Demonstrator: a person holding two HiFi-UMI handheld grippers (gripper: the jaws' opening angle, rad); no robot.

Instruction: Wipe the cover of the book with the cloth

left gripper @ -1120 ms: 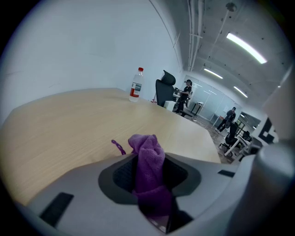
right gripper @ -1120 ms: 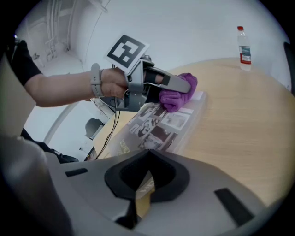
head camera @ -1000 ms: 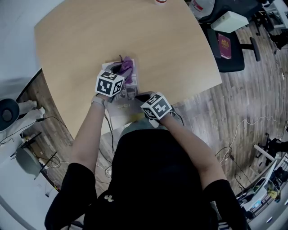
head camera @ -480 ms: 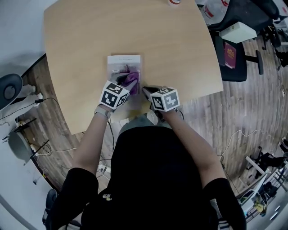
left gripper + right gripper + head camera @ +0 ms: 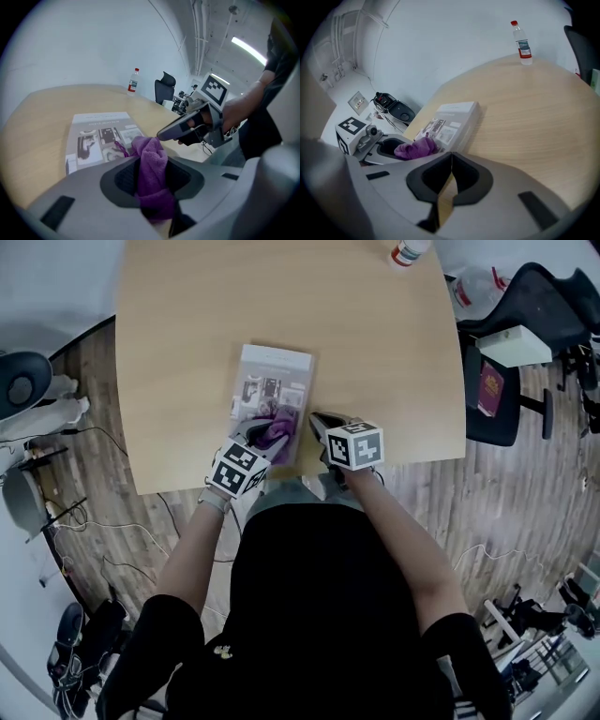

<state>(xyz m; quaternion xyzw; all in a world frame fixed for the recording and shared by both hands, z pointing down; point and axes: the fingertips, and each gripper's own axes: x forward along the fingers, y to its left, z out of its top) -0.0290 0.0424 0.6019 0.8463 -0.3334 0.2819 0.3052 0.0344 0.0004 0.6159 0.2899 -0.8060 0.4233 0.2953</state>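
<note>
A grey book [image 5: 274, 381] with small pictures on its cover lies on the wooden table [image 5: 187, 334] near the front edge. My left gripper [image 5: 261, 434] is shut on a purple cloth [image 5: 275, 423], which rests on the near end of the cover. The left gripper view shows the cloth [image 5: 151, 173] pinched between the jaws, with the book [image 5: 101, 136] beyond it. My right gripper [image 5: 319, 420] hovers just right of the book, jaws shut and empty. In the right gripper view the cloth [image 5: 416, 148] and book [image 5: 452, 119] lie to the left.
A bottle with a red cap [image 5: 409, 251] stands at the table's far right edge. An office chair [image 5: 506, 362] holding a white box and a dark red booklet stands right of the table. Cables and gear lie on the wooden floor to the left.
My left gripper has dragged the cloth along the cover toward the near end of the book. The right gripper stayed beside the book. The head view has shifted.
</note>
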